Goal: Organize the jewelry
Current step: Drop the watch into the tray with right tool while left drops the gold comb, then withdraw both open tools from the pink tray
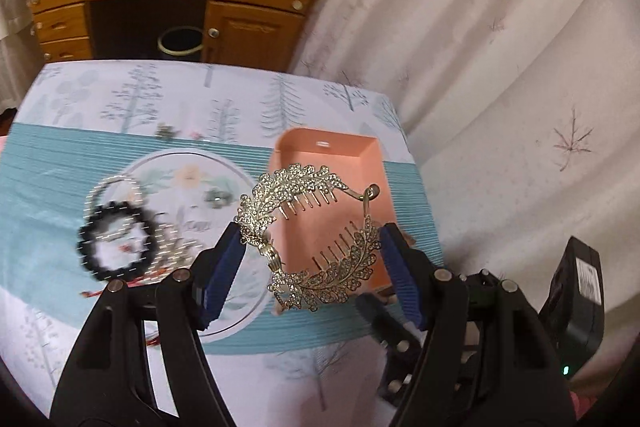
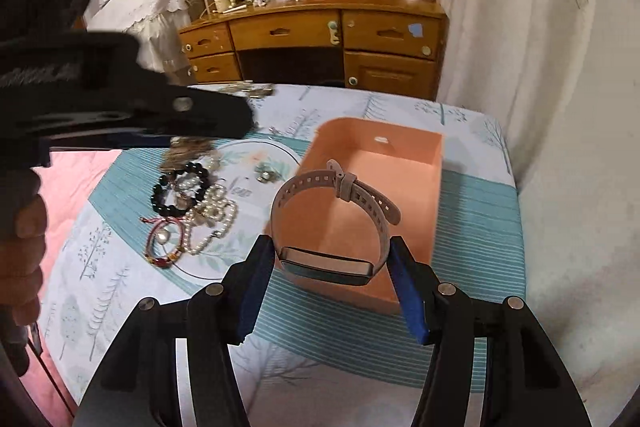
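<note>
My left gripper [image 1: 312,247] is shut on a gold rhinestone leaf hair comb [image 1: 316,231] and holds it above the near left edge of the pink box [image 1: 332,151]. My right gripper [image 2: 332,263] is shut on a pink-strapped watch [image 2: 332,223], held over the near end of the same pink box [image 2: 400,163]. A black bead bracelet [image 1: 114,243] lies on the table to the left; it also shows in the right wrist view [image 2: 180,193], beside a pearl necklace [image 2: 216,219] and a red cord bracelet [image 2: 164,239]. The left gripper's body [image 2: 120,107] crosses the right wrist view.
The table has a tree-print cloth [image 1: 120,99] with a teal band. A small brooch [image 2: 266,175] lies near the box. A wooden desk [image 2: 320,39] stands behind the table, and a white curtain [image 1: 500,67] hangs on the right. A pink bedspread [image 2: 68,187] is at the left.
</note>
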A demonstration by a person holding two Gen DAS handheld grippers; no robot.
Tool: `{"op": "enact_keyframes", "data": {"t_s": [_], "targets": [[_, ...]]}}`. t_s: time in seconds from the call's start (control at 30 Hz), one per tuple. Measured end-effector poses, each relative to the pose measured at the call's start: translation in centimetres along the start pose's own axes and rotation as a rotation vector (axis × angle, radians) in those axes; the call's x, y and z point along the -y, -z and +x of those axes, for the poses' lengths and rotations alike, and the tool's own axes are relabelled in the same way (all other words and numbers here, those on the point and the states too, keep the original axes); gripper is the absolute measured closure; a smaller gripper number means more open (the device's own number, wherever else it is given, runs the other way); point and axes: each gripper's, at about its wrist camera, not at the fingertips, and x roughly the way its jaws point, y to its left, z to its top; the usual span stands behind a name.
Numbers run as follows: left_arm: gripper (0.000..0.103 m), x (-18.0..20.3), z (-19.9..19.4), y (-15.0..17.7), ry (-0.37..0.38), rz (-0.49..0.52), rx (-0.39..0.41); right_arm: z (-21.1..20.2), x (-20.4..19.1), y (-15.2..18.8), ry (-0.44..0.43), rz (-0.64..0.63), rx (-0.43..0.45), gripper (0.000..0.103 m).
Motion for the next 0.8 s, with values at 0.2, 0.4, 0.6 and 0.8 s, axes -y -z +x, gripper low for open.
{"op": "enact_keyframes", "data": {"t_s": [0.2,0.4,0.6,0.8], "targets": [[0.036,1.4,3.7,-1.4,0.02,-0.011,-0.041,1.5,2.3,0.7,-0.011,0.026,-0.013,0.043],[0.035,1.5,6.5,-2.6,-0.018,-0.049,-0.117,2.0,2.8,0.8,-0.009,0.074,0.009,0.018],[0.03,1.6,5.5,-2.1,-0.101,0.014,-0.095,2.1,1.9,1.0,0.01,0.082,0.001,0.017],[0.03,-0.1,3.1,0.2,-0.151,0.001,-0.075,1.6,1.3,2.3,-0.005,0.138,-0.042,0.017]]}}
